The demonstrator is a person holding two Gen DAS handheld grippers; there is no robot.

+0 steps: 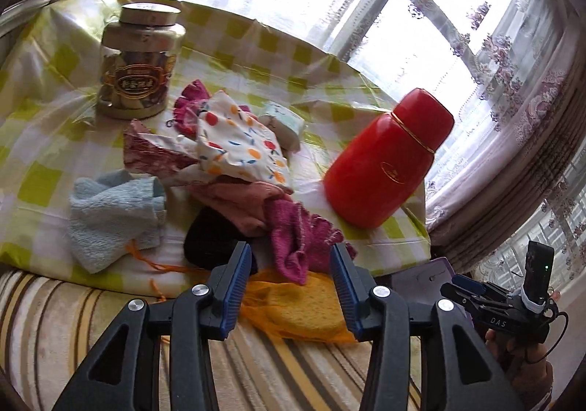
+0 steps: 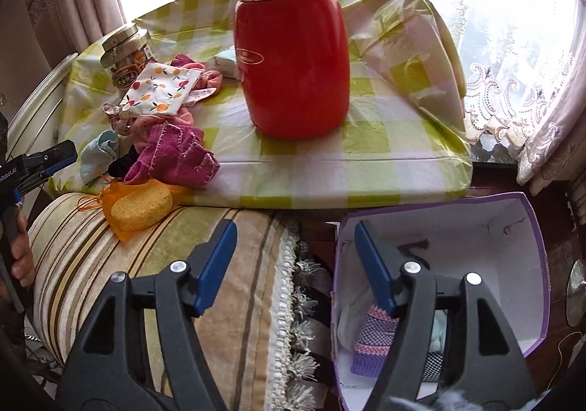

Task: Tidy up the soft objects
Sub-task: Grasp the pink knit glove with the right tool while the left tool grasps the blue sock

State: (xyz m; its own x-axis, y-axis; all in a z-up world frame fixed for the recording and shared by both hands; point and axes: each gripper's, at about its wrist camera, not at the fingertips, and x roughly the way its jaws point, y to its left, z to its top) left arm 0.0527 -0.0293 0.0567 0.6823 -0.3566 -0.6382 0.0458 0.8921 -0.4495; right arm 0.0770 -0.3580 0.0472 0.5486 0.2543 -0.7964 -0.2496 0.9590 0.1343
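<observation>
A heap of soft things lies on the green-checked table (image 1: 44,140): a pale blue towel (image 1: 113,213), a fruit-print cloth (image 1: 238,143), a pink cloth (image 1: 238,198) and a magenta knitted cloth (image 1: 296,239). A yellow sponge in an orange net bag (image 1: 300,304) rests on the striped cushion (image 2: 110,246). My left gripper (image 1: 290,253) is open just in front of the magenta cloth, above the sponge, touching neither. My right gripper (image 2: 295,228) is open and empty over the gap between the cushion and a purple box (image 2: 512,213). A purple-and-pink knitted cloth (image 2: 370,341) lies in the box.
A red flask (image 2: 293,55) stands on the table right of the heap. A gold-lidded jar (image 1: 139,63) stands behind the heap. A small pale wrapped packet (image 1: 285,125) lies by the fruit cloth. Lace curtains and a bright window close off the far side.
</observation>
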